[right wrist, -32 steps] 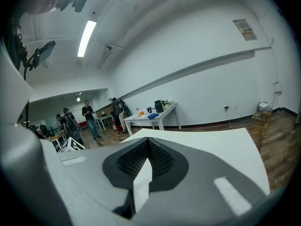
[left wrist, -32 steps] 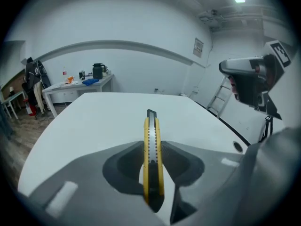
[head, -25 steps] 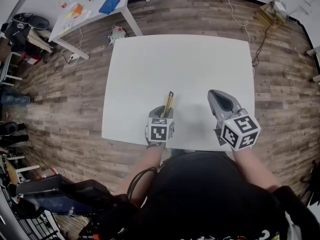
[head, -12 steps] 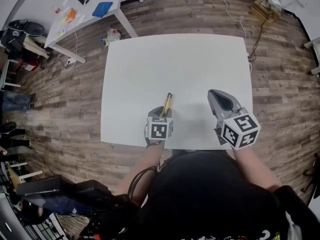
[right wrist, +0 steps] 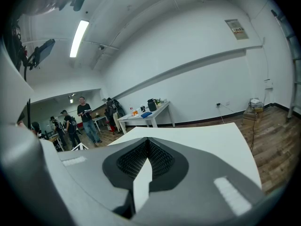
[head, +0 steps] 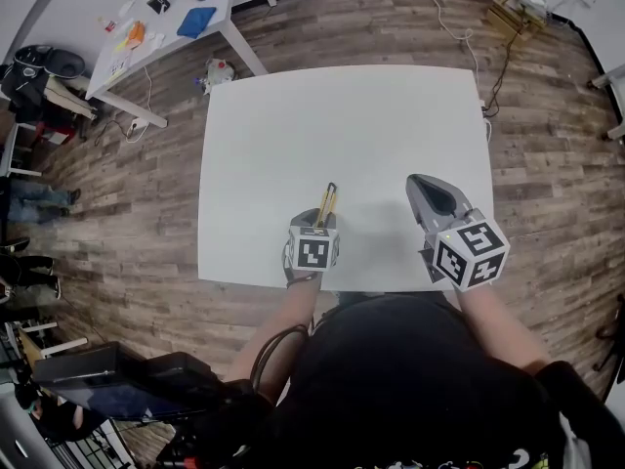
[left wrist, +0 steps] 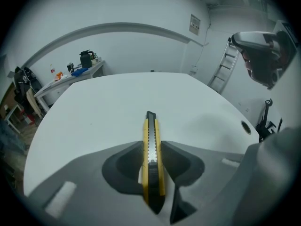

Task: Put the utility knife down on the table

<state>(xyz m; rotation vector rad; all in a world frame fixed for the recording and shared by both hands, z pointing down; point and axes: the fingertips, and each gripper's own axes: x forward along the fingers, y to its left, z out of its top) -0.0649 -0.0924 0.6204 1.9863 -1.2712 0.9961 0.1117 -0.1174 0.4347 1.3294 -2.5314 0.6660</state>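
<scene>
Yellow-black utility knife [head: 329,201] over white desk [head: 342,115], near edge, head view: long axis ~1 o'clock, tip twd far side. Left gripper view: left gripper [left wrist: 151,147] pinches knife mid-body, tip at 12. Right gripper view: right gripper [right wrist: 146,157] pressed together, empty.

Utility knife [head: 330,199] sits between the left gripper's [head: 321,217] jaws, tip pointing away from the person, over the near part of the table [head: 342,115]. Contact with the tabletop: cannot tell. Right gripper [head: 431,193] is to its right, well apart. Side table [head: 171,27] stands beyond, far left.
</scene>
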